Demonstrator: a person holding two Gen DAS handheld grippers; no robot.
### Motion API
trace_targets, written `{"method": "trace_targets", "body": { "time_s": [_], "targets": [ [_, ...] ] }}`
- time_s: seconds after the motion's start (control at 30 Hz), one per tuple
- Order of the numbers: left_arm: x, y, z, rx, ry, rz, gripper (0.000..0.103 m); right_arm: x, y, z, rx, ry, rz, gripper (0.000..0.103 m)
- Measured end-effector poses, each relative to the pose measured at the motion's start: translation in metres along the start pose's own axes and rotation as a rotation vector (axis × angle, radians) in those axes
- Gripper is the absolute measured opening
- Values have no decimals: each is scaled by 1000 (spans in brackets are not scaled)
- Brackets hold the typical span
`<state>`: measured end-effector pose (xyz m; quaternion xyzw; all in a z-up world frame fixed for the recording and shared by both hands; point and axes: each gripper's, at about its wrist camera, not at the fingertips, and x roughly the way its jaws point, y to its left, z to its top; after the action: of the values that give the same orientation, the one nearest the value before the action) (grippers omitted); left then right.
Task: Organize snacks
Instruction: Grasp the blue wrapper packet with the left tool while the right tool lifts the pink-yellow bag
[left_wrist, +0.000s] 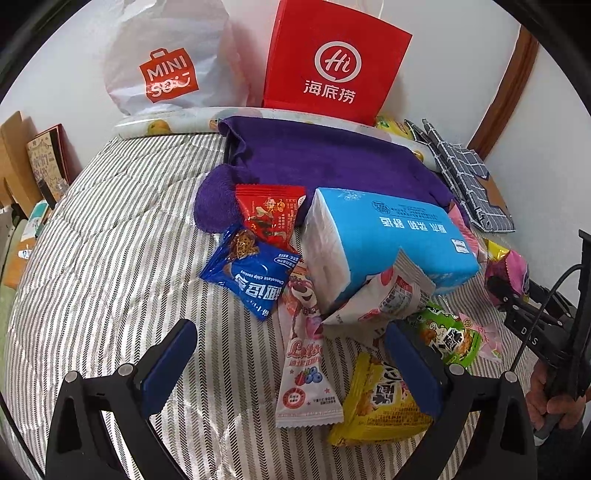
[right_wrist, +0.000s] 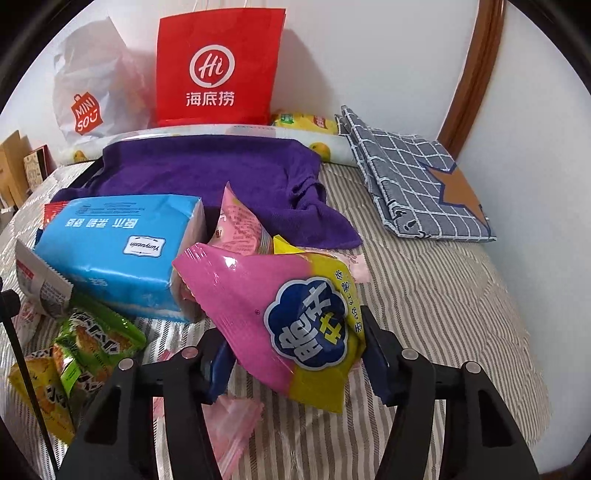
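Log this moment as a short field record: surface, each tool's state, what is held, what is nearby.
surface: striped bedspread
right tool: shut on pink and yellow snack bag
left tool: open, holds nothing, over the snack pile
pile: blue tissue pack, blue cookie packet, yellow snack packet
behind: purple towel, red paper bag

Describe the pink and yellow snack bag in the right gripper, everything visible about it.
The pink and yellow snack bag is a glossy plastic pouch, puffed and sealed, pink on its upper part and yellow toward the bottom, with a blue cloud-shaped logo bearing white and yellow Chinese characters. Its crimped edge is serrated. It sits tilted between the fingers of the right gripper, which pinch its lower sides, and appears raised off the striped bedcover. From the left wrist view it shows small at the far right.
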<state>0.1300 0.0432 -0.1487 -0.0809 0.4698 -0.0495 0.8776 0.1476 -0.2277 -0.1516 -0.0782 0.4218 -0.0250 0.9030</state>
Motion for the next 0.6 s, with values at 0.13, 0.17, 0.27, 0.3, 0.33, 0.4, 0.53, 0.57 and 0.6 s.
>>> {"method": "trace_targets", "body": {
  "time_s": [0.13, 0.17, 0.27, 0.3, 0.33, 0.4, 0.53, 0.57, 0.6],
  "targets": [
    [-2, 5, -2, -1, -5, -20, 102, -11, -1, -3, 12, -4, -7, 60],
    [-2, 6, -3, -1, -4, -27, 102, -14, -1, -4, 16, -5, -8, 60],
    [-2, 7, -4, 2, 3, -49, 102, -22, -1, -6, 28, -6, -8, 60],
    [-1, 7, -4, 4, 6, -59, 102, -25, -1, -7, 32, -6, -8, 60],
    [0, 6, -5, 7, 9, -66, 102, -28, -1, -8, 33, -6, -8, 60],
    [1, 5, -6, 12, 12, -79, 102, -33, -1, -8, 41, -10, -5, 60],
    [1, 9, -8, 12, 12, -91, 102, -43, 1, -10, 48, -17, -1, 60],
    [0, 11, -9, 9, 10, -91, 102, -45, 1, -11, 49, -17, -3, 60],
    [0, 14, -9, 3, 8, -89, 102, -46, 2, -11, 49, -18, -4, 60]
  ]
}}
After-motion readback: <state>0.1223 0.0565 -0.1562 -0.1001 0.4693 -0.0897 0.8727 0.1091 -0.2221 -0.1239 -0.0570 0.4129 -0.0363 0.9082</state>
